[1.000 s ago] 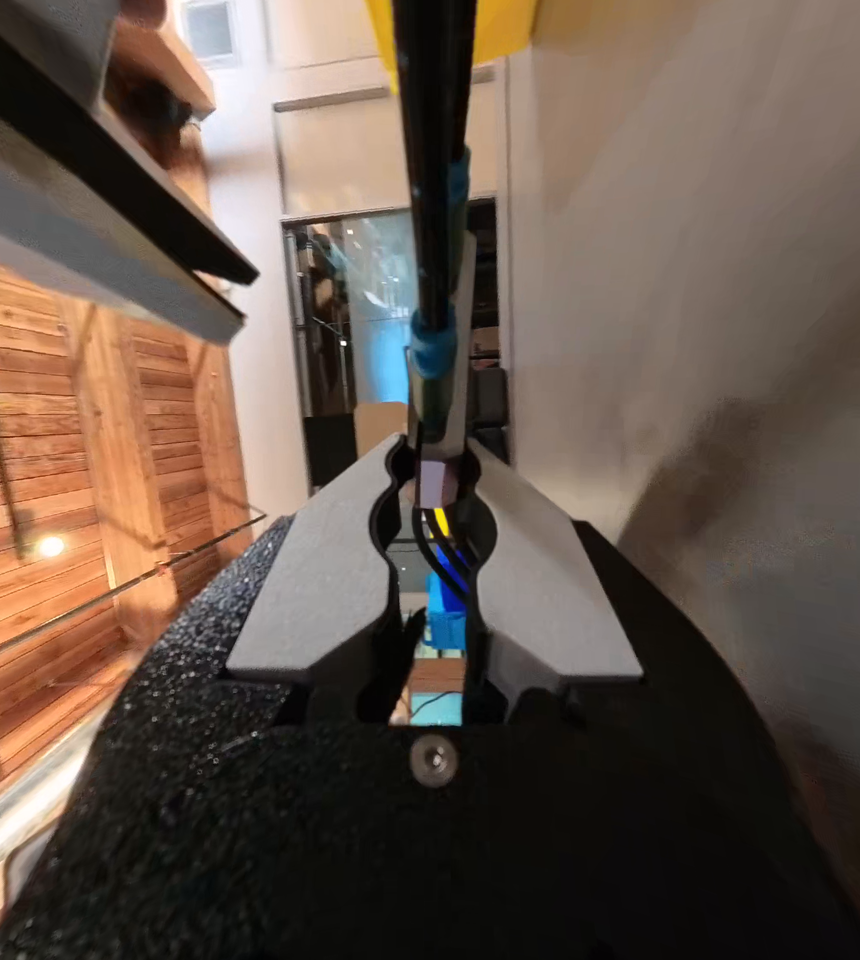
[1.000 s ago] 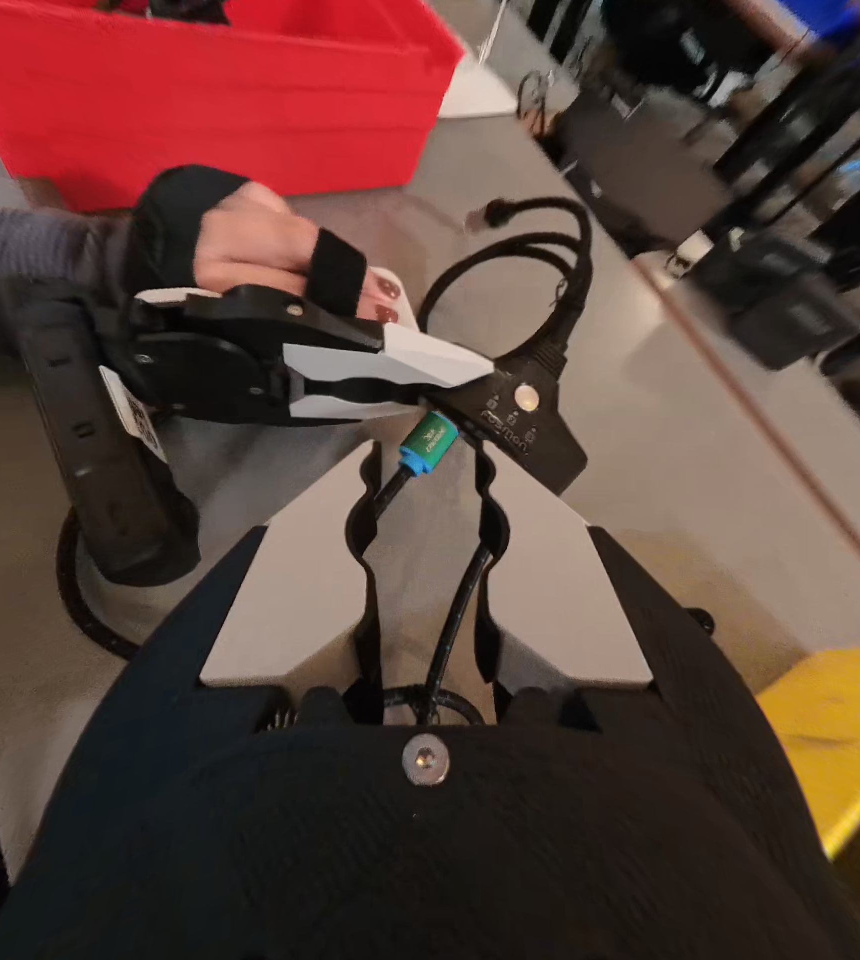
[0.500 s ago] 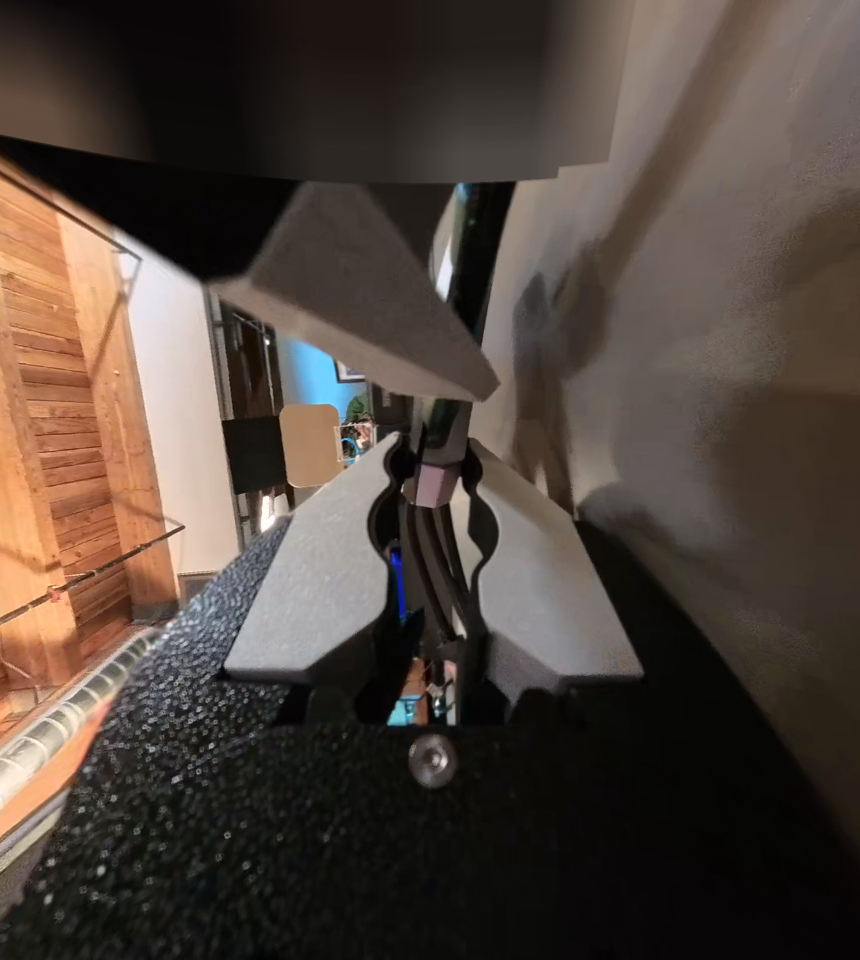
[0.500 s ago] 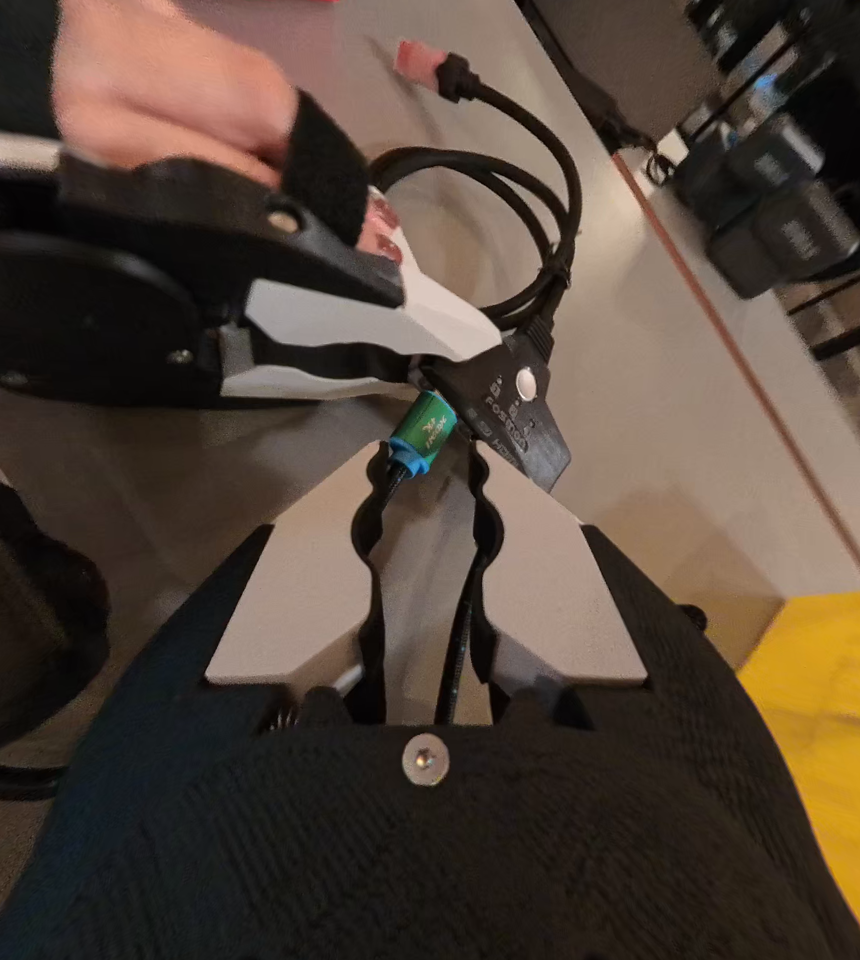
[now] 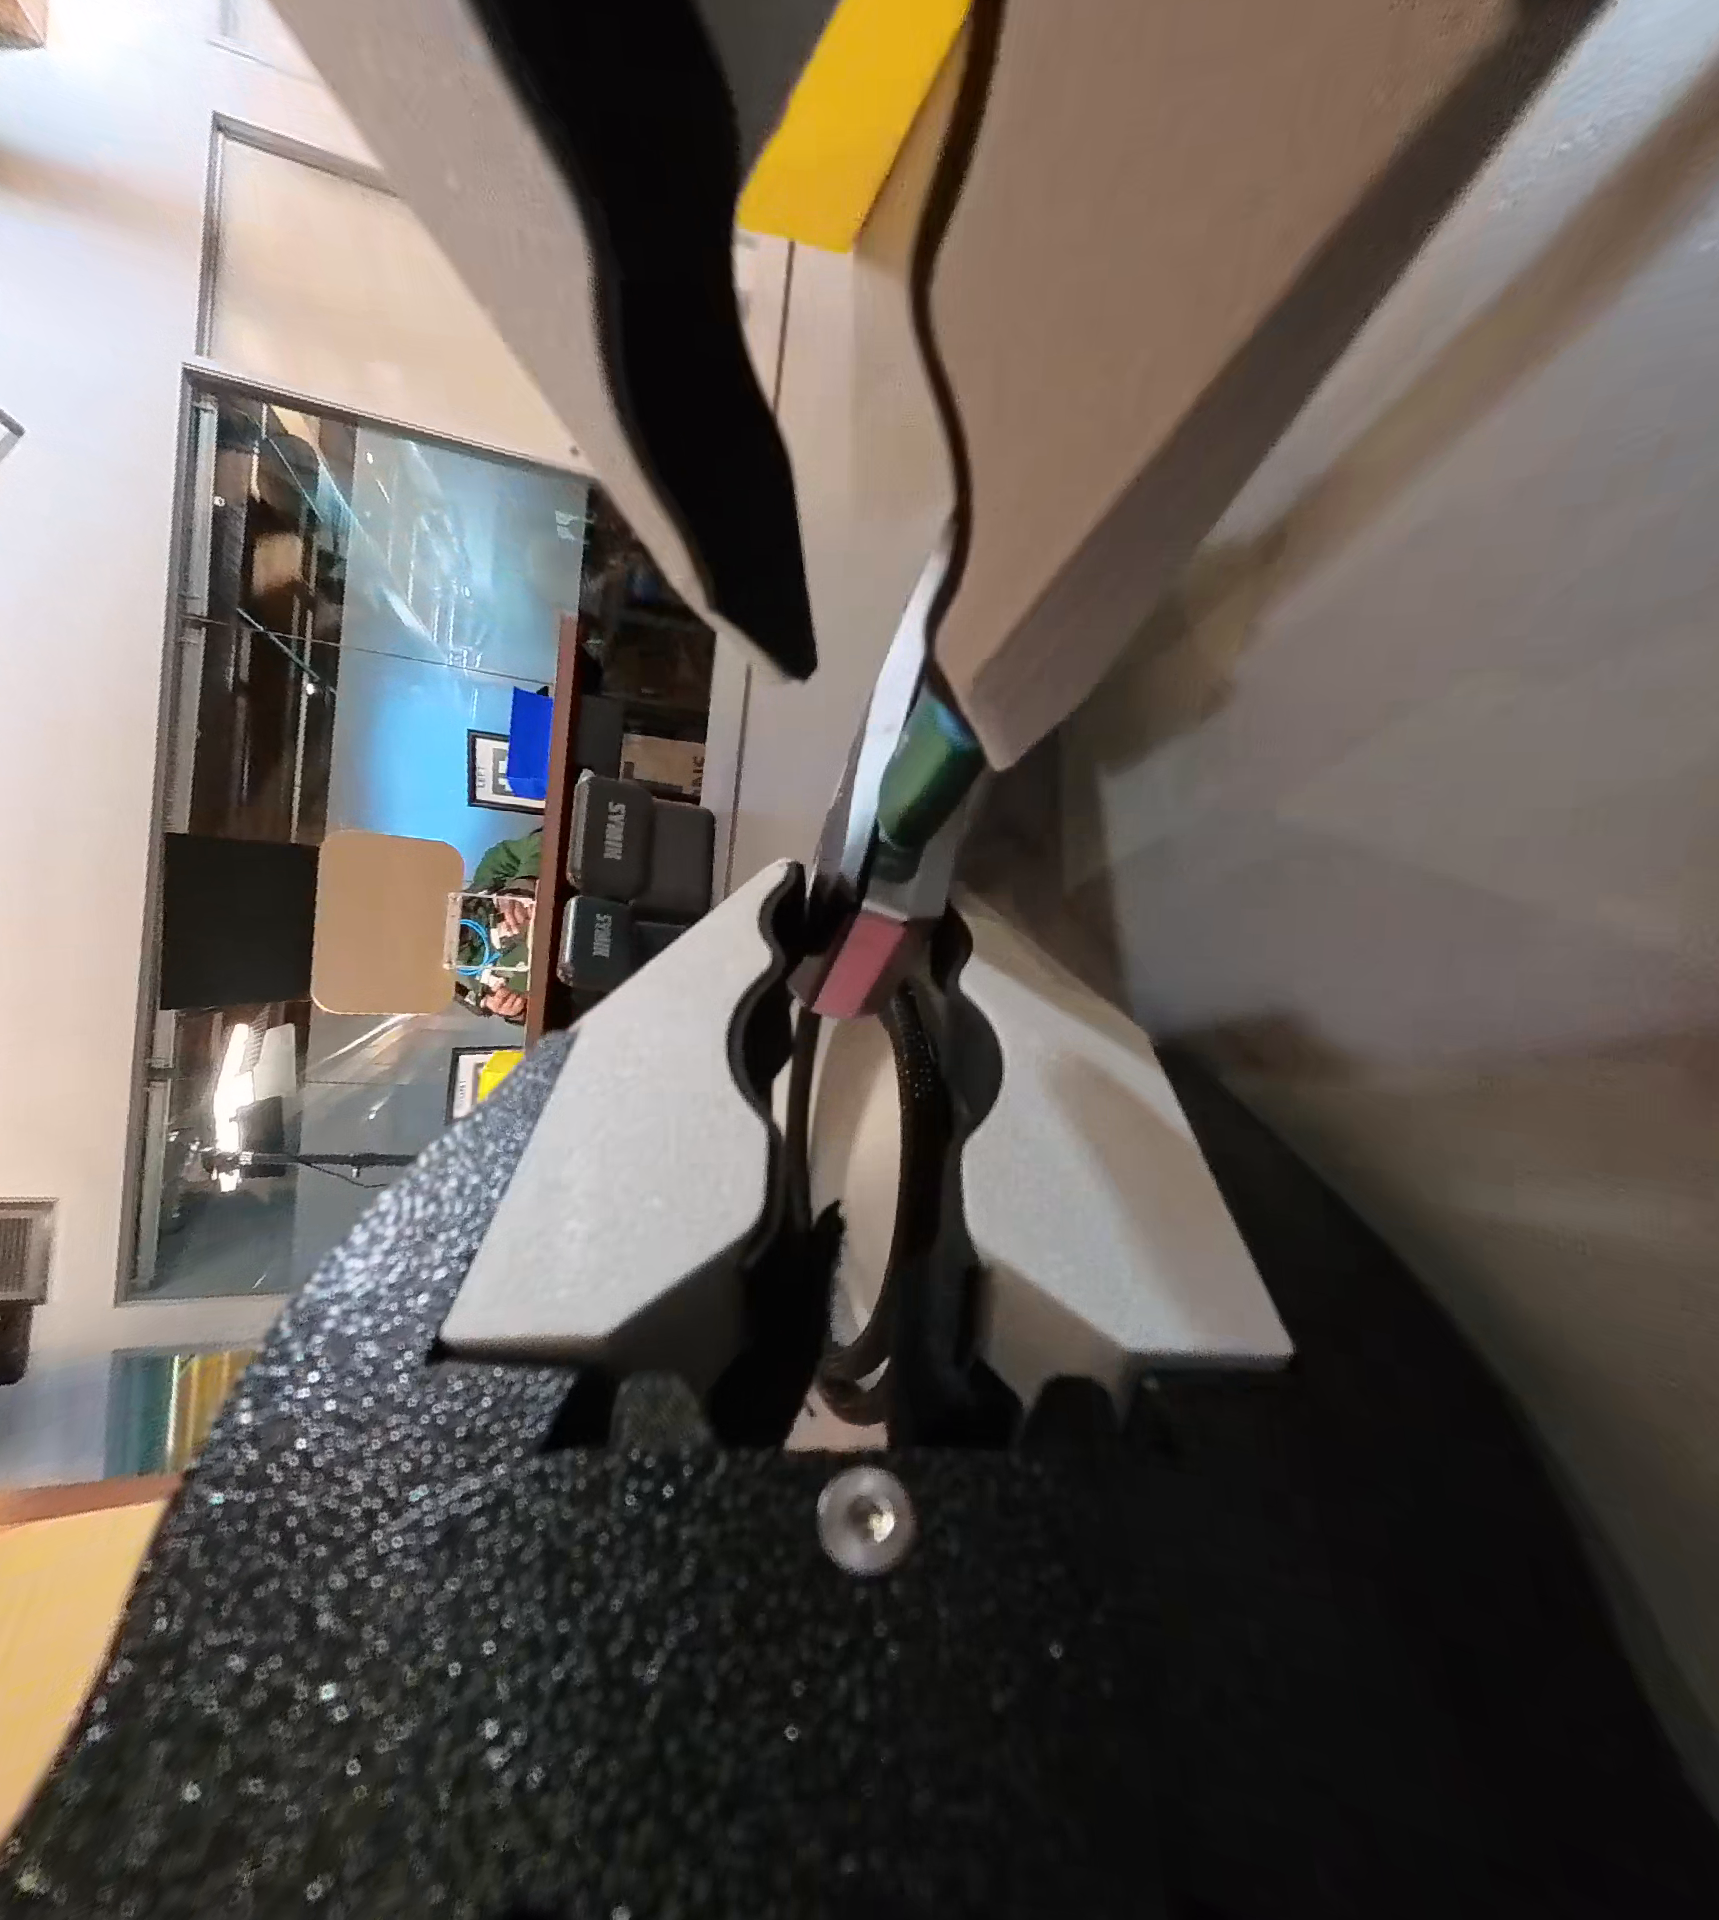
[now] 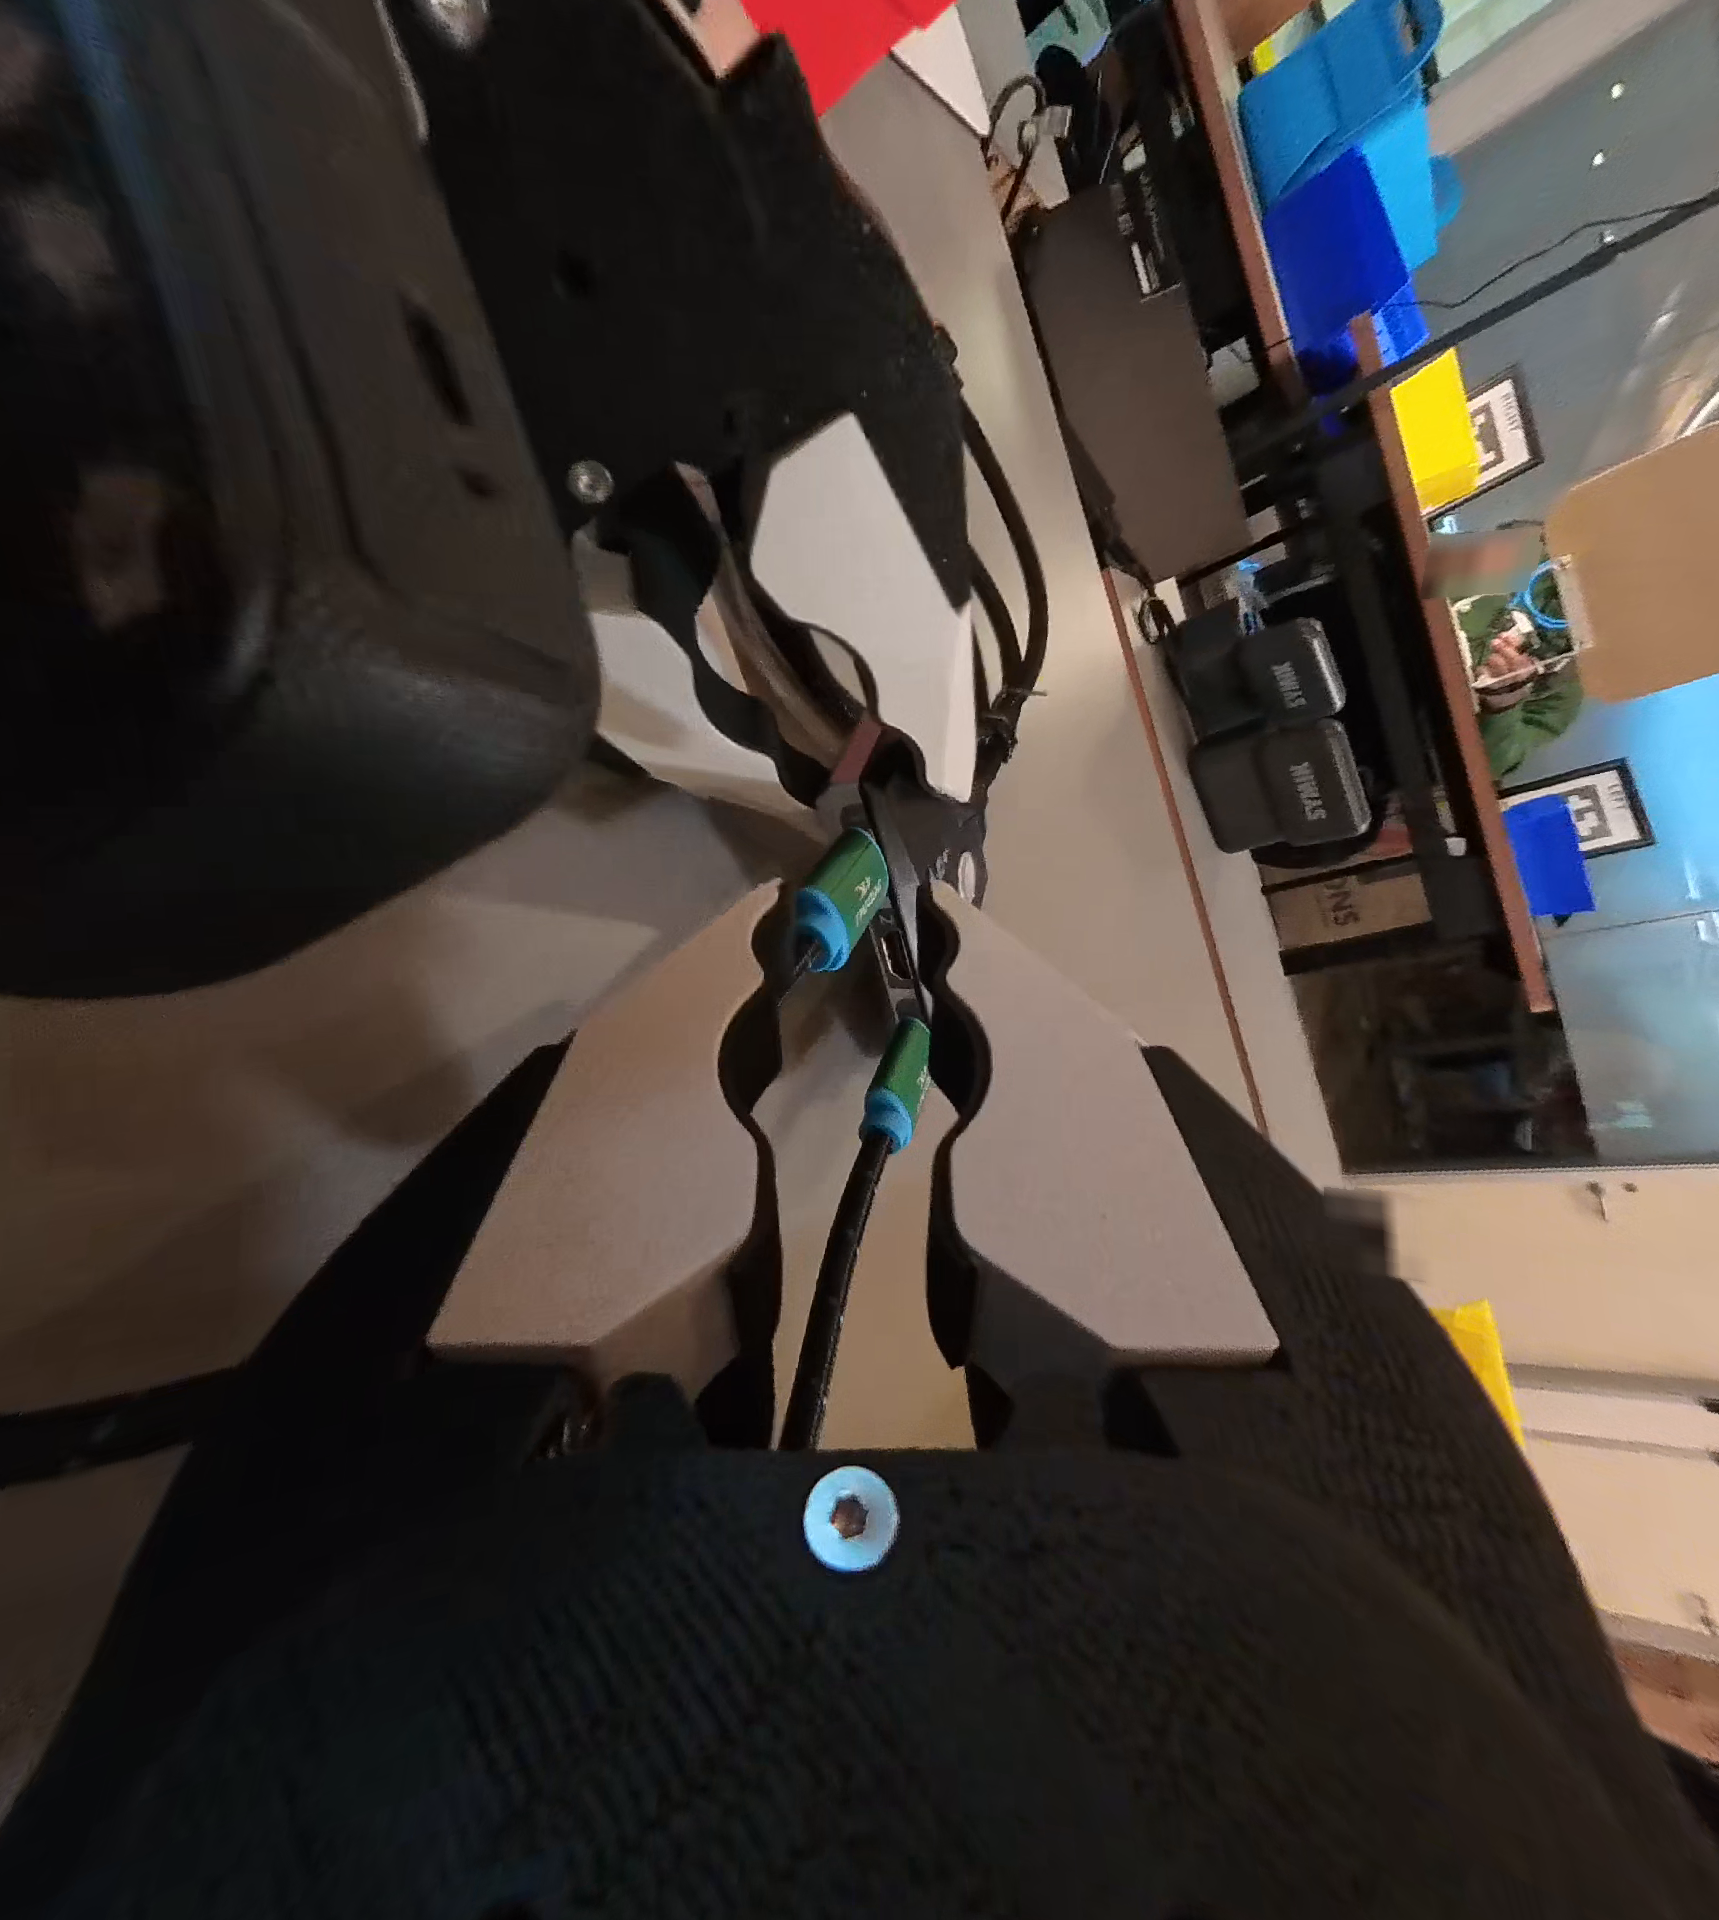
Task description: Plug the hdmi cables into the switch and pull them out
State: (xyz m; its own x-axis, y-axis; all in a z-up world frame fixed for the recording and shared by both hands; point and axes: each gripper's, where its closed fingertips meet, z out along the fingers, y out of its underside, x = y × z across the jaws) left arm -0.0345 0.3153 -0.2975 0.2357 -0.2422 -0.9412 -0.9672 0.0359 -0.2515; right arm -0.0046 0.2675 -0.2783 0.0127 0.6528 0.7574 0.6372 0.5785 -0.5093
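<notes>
The right gripper point(image 6: 850, 997) has its fingers spread, with a green plug point(image 6: 899, 1070) and its black cable point(image 6: 834, 1278) lying between them, apparently untouched. The plug's long axis points forward at the empty port of the black switch point(image 6: 922, 883), just ahead. The left gripper point(image 5: 860, 951) pinches the switch's far end; another green plug point(image 6: 839, 883) is seated alongside.

green plug point(image 6: 899, 1070) inside right gripper point(image 6: 850, 925), switch point(image 6: 922, 862)
</notes>
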